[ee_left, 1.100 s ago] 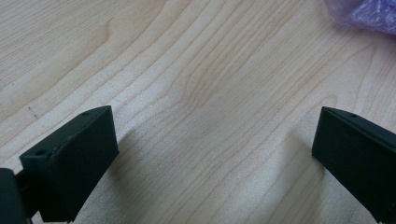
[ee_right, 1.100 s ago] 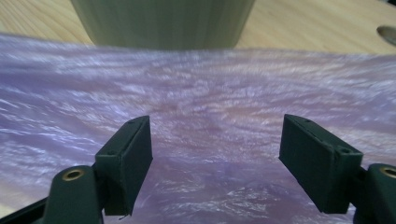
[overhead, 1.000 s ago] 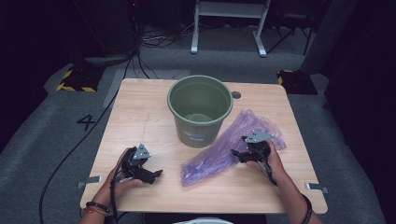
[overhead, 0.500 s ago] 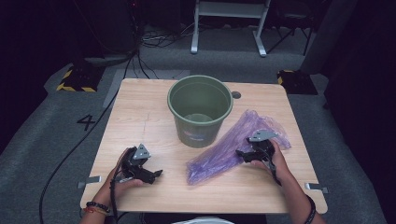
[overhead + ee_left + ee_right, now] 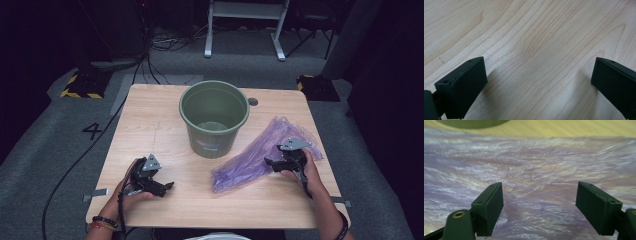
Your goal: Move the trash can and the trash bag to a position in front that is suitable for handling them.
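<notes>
- Two hand-held grippers rest on a pale wooden surface [image 5: 165, 130]; a "4" [image 5: 92, 131] is marked on the floor.
- Left hand-held gripper [image 5: 167, 186]: jaws spread wide, holding nothing.
- Right hand-held gripper [image 5: 268, 163]: jaws spread wide over a purple plastic bag [image 5: 260, 155] (crumpled, right of a green bucket [image 5: 214, 117]).
</notes>
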`<state>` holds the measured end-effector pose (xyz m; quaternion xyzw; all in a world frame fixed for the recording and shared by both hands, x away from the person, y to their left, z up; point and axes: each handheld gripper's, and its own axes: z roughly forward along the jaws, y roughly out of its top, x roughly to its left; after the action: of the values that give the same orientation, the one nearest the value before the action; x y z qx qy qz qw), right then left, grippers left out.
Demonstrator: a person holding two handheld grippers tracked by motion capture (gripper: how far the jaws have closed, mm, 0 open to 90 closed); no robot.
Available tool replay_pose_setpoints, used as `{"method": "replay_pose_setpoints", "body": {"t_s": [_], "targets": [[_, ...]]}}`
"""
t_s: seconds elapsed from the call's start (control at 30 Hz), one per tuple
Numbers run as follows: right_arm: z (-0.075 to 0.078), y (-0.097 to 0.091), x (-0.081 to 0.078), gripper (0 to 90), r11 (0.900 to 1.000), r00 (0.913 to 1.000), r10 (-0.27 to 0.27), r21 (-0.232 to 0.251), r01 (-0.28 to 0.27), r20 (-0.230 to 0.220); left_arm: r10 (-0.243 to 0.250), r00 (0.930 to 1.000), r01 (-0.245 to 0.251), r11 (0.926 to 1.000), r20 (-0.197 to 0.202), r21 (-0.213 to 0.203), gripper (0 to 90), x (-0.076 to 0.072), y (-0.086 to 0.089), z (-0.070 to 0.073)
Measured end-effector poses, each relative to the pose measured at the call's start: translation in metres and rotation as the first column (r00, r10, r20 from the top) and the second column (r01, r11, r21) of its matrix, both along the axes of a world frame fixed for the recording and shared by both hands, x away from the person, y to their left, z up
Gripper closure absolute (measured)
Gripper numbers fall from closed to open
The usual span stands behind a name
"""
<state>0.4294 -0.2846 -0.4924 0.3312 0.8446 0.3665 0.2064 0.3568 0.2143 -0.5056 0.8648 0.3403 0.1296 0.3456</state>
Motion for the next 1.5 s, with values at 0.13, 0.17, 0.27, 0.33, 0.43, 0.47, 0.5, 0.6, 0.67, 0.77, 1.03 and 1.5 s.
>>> {"method": "replay_pose_setpoints", "body": {"t_s": [0.13,0.17,0.27,0.33,0.43,0.47,0.5,0.6,0.67,0.77,1.03,1.5], "targets": [[0.008,0.001,-0.006,21.3,0.9992,0.9996,0.002,0.04,-0.003,0.028,0.0,1.0,0.0,1.0,0.0,0.0,0.0,0.0,0.0,0.0],[0.009,0.003,-0.007,21.0,0.9991,0.9995,0.006,0.042,-0.007,0.03,0.0,1.0,0.0,1.0,0.0,0.0,0.0,0.0,0.0,0.0],[0.007,0.01,-0.011,19.8,0.9981,0.9994,0.032,0.052,-0.033,0.014,0.0,1.0,0.0,1.0,0.0,0.0,0.0,0.0,0.0,0.0],[0.004,0.015,-0.012,18.5,0.9987,0.9991,0.042,0.028,-0.043,0.001,0.0,1.0,0.0,1.0,0.0,0.0,0.0,0.0,0.0,0.0],[-0.001,0.02,-0.01,18.3,0.9996,0.9996,0.027,0.003,-0.027,-0.011,0.0,1.0,0.0,1.0,0.0,0.0,0.0,0.0,0.0,0.0],[-0.003,0.021,-0.009,18.2,0.9999,0.9997,0.016,0.002,-0.016,-0.02,0.0,1.0,0.0,1.0,0.0,0.0,0.0,0.0,0.0,0.0],[-0.004,0.02,-0.007,18.2,0.9999,0.9996,0.009,0.008,-0.009,-0.028,0.0,1.0,0.0,1.0,0.0,0.0,0.0,0.0,0.0,0.0],[-0.009,0.02,-0.004,16.7,1.0,0.9985,-0.007,0.006,0.008,-0.054,0.002,1.0,-0.002,1.0,0.0,0.002,0.0,0.0,0.0,0.0],[-0.009,0.019,-0.003,16.5,0.9998,0.9981,-0.012,0.015,0.013,-0.06,0.003,1.0,-0.003,1.0,0.0,0.002,0.0,0.0,0.0,0.0],[-0.011,0.017,-0.001,16.4,0.9992,0.997,-0.011,0.037,0.014,-0.077,0.003,1.0,-0.003,1.0,0.001,0.002,0.0,0.0,0.0,0.0],[-0.01,0.013,0.0,39.8,0.9967,0.9965,-0.026,0.075,0.032,-0.079,0.005,1.0,-0.005,1.0,0.0,0.0,0.0,0.0,-0.001,0.0],[-0.008,0.009,0.006,81.9,0.9966,0.9979,-0.029,0.075,0.034,-0.058,0.001,1.0,-0.001,1.0,0.0,0.001,0.0,0.004,-0.007,0.0]]}}
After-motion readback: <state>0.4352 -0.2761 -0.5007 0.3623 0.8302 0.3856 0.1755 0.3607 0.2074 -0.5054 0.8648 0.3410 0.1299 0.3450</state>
